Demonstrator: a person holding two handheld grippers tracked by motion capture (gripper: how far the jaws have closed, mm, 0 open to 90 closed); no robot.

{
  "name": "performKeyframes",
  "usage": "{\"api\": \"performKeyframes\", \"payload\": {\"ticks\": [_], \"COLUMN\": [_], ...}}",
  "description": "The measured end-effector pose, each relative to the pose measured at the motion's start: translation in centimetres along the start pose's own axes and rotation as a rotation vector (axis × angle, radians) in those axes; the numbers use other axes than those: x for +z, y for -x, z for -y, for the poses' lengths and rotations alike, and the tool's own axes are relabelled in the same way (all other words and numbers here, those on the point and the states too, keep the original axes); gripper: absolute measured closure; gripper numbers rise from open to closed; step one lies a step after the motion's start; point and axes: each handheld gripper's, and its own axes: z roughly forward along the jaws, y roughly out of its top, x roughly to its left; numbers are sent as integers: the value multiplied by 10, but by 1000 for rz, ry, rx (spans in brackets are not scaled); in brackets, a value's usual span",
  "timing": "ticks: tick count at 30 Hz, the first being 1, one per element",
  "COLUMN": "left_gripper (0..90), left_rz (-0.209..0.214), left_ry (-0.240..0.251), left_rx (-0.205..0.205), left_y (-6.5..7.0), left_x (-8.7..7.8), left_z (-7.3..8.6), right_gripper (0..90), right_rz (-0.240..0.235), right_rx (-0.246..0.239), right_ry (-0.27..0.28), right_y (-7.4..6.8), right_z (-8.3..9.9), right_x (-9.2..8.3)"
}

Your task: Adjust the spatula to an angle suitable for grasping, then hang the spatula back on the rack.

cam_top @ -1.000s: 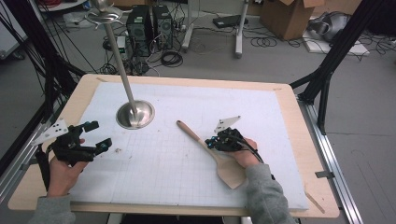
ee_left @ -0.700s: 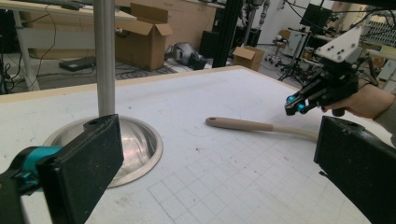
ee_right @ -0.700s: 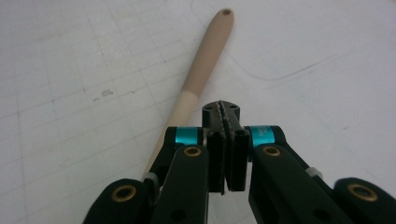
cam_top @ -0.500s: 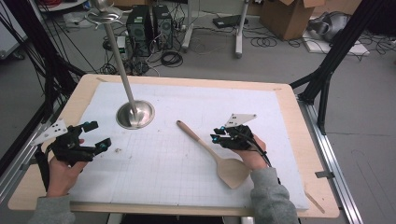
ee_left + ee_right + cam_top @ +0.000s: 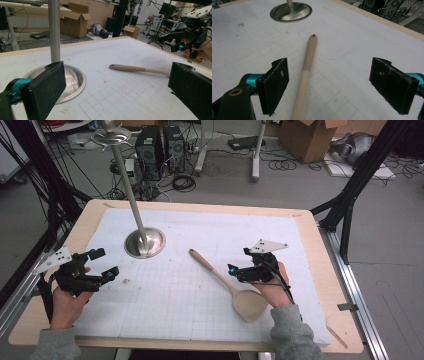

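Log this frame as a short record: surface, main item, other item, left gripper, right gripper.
surface: white gridded mat on a wooden table
main item: wooden spatula lying flat, blade toward the person
other item: metal stand, round base and tall pole
left gripper: open, nothing between the jaws
right gripper: jaws just opened, above the spatula handle, not gripping it

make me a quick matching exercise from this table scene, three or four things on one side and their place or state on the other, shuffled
Things:
1. wooden spatula
2. metal stand base
3. left gripper
4. right gripper

Places or states:
A. jaws open above the spatula's handle, nothing held
B. lying flat on the white mat, blade toward the person
C. round dish with a tall pole rising from it
D. jaws open at the mat's left side, nothing between them

Pairs: 1-B, 2-C, 3-D, 4-A
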Motion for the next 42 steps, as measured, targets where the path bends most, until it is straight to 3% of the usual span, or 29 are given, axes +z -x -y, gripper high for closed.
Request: {"api": "performKeyframes", "payload": {"ticks": [12,26,35,39,42], "left_gripper": [18,18,18,18,18], "left_rz": [18,15,18,15,13], "left_ry": [-2,1,-6,-2,-1], "left_rx": [6,10,11,6,6], "left_y": [1,3,4,3,2], "left_x": [10,7,8,7,7], "left_z": [-2,-2,-1,-1,-1], "right_gripper": [145,145,145,145,138], "right_rz": [7,-12,-25,-23,4], "right_rx": [-8,-2,-2,5,7], "right_ry": [8,-17,-58,-82,-100], "right_y": [-6,-9,-10,-10,-11], "right_z": [-1,1,4,7,8], "right_x": [-15,-7,9,18,23]}}
